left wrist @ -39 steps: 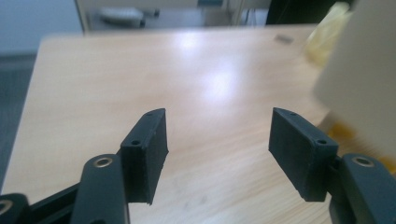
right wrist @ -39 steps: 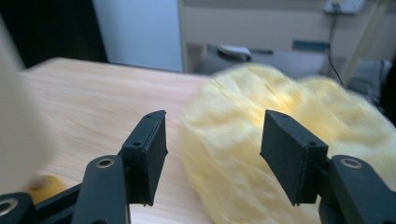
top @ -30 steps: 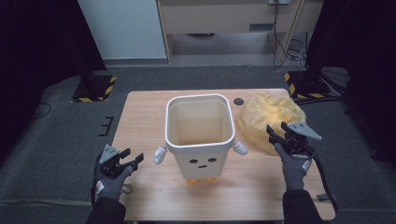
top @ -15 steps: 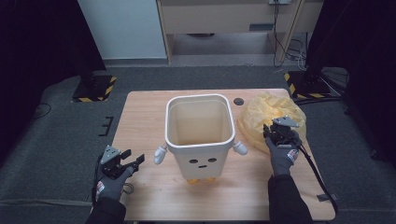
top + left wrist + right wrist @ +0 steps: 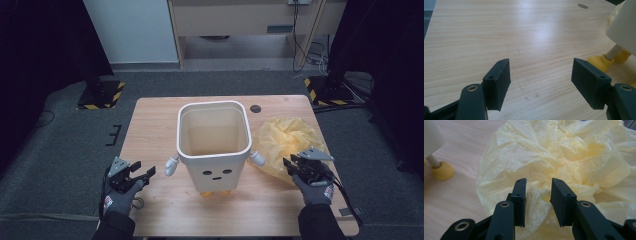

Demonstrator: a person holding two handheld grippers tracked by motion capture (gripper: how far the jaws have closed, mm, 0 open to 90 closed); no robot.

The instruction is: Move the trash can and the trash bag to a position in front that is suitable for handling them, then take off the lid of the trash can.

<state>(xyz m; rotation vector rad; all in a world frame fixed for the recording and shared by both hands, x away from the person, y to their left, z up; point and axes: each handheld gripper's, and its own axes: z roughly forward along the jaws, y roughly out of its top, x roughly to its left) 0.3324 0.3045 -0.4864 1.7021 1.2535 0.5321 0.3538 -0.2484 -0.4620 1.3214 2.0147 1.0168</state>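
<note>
Whether the right gripper [image 5: 537, 195], jaws just narrowed since earlier, pinches the crumpled yellow plastic bag [image 5: 564, 160] is unclear; left gripper [image 5: 540, 82] gapes wide.

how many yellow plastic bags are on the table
1: a crumpled yellow bag lies on the table's right side, beside the white bin, with a fold between the right hand-held gripper's jaws.

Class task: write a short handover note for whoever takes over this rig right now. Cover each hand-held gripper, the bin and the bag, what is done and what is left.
Left hand-held gripper: open, holding nothing, over bare table left of the bin.
Right hand-held gripper: jaws have just been closing on a fold of the yellow bag; grip looks likely but unconfirmed.
The bag lies crumpled right of the bin, which stands upright and unlined.
Done: bag reached.
Left, probably: lift the bag, open it, line the bin.
</note>
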